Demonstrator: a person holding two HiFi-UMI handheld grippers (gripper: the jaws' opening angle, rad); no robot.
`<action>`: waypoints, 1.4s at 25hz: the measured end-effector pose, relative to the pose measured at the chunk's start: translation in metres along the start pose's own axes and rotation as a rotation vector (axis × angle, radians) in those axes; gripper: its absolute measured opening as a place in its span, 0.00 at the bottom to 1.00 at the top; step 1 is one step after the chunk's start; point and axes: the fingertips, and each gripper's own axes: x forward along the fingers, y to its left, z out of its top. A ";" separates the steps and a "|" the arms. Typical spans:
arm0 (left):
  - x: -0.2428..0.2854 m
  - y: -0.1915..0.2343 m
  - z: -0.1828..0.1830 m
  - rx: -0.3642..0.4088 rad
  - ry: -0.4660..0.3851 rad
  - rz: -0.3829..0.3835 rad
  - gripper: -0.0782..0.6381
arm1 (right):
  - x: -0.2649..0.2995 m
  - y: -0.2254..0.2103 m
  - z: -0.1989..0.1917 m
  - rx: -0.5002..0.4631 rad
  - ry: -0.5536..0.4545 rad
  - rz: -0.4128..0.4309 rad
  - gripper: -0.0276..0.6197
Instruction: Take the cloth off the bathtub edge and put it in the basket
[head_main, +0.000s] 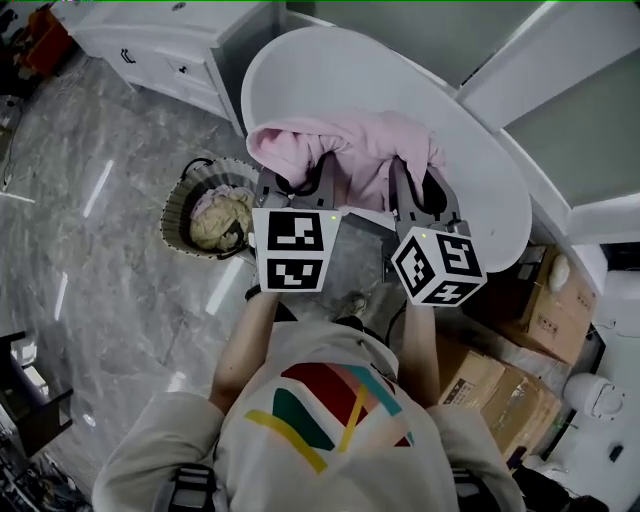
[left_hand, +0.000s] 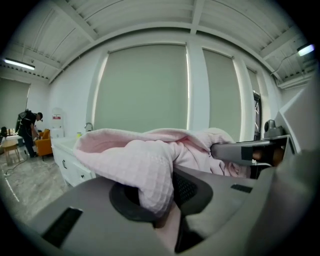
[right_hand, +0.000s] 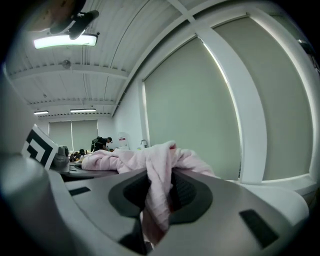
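A pink cloth hangs bunched between my two grippers, above the near rim of the white bathtub. My left gripper is shut on the cloth's left part; in the left gripper view the waffle-textured pink cloth is pinched between the jaws. My right gripper is shut on its right part, and the pink cloth hangs down between those jaws too. The woven basket stands on the floor to the left of the tub, with a beige bundle inside it.
White drawers stand at the back left. Cardboard boxes lie on the floor at the right beside the tub. The grey marble floor stretches to the left of the basket. A person stands far off in the room.
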 end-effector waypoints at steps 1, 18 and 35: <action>-0.003 0.016 -0.002 -0.003 0.004 0.013 0.23 | 0.010 0.014 -0.002 -0.004 0.005 0.014 0.18; -0.106 0.264 -0.014 -0.083 -0.049 0.325 0.23 | 0.129 0.259 0.000 -0.091 0.014 0.336 0.18; -0.190 0.370 -0.033 -0.226 -0.024 0.810 0.23 | 0.190 0.401 -0.010 -0.153 0.090 0.829 0.18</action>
